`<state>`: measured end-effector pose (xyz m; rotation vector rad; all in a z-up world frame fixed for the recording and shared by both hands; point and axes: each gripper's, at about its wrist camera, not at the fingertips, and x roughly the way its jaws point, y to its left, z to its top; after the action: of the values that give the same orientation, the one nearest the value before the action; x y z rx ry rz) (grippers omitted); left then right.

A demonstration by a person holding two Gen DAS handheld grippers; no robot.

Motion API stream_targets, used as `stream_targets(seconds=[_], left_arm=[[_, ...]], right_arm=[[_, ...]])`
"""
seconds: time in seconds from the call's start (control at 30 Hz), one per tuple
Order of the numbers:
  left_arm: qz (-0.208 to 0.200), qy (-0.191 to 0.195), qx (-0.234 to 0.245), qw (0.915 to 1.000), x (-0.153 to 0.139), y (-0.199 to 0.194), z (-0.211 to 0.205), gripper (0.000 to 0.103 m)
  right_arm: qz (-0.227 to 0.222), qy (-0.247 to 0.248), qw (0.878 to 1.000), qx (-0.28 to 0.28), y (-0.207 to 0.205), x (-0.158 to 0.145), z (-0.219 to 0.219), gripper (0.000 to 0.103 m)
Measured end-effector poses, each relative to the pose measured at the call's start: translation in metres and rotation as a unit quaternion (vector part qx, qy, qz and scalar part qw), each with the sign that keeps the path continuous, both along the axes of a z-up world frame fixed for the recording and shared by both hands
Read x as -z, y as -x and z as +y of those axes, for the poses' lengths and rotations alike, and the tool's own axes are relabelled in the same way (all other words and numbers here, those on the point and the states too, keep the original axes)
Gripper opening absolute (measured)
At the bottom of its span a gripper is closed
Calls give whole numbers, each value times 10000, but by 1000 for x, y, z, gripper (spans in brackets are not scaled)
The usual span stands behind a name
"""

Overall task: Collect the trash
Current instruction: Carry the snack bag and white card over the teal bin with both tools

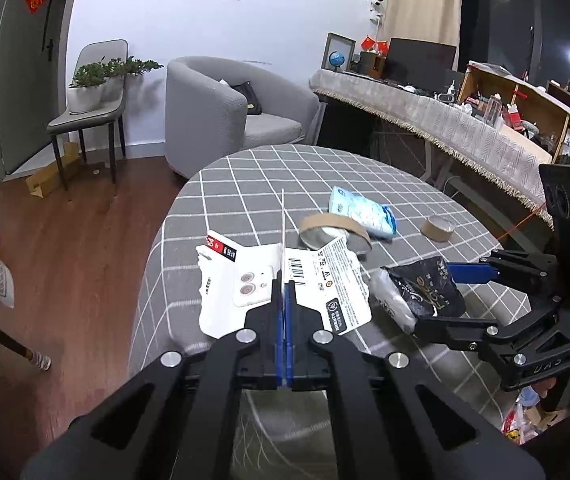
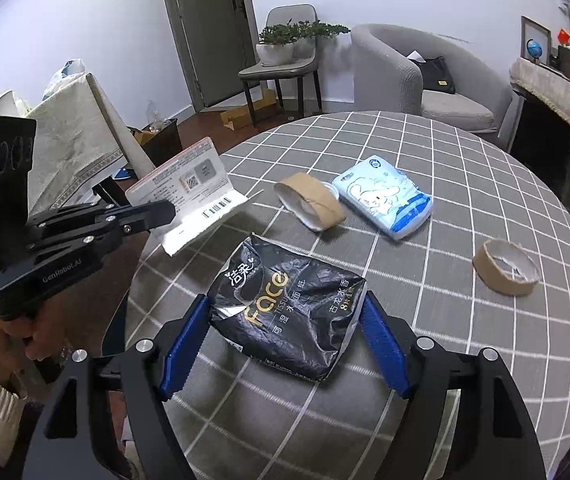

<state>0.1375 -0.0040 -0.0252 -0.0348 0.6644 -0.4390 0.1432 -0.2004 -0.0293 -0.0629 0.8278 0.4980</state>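
In the left wrist view, the left tool has its two blue pads pressed together on a folded white card package. The package opens to both sides of the pads like a book; one half shows a barcode and small print, the other half shows two round buttons and a red and black label. It is lifted above the surface, which has a grey cloth with white squares. Further on the cloth lie a flattened cardboard tape roll, a light blue tissue pack just behind it, and a small cardboard ring more to the right. At the right side the right tool holds a black tissue wrapper between its fingers.

In the right wrist view, the right tool stands half spread, and the black tissue wrapper with gold letters fills the gap between its blue pads, which touch both its crumpled sides. The wrapper is near the front edge of the surface; I cannot tell if it rests on the cloth. Behind it are the flattened cardboard tape roll, the light blue tissue pack touching it on the right, and the small cardboard ring well apart. At the left, the left tool, held by a hand with a cream sleeve, pinches the white card package above the surface edge.
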Motion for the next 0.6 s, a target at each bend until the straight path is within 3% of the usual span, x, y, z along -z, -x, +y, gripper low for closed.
stream_targets(seconds=[0.33,0.6], left_arm=[[-3,-91,-179,9998,-4,34,5,2],[69,-147,-547,9984,-2,59,34,2]], right_arm=[[-126,-126,9998,8,22,-5,11,76],[-223,-276,9994,-9,41,-9,32,76]])
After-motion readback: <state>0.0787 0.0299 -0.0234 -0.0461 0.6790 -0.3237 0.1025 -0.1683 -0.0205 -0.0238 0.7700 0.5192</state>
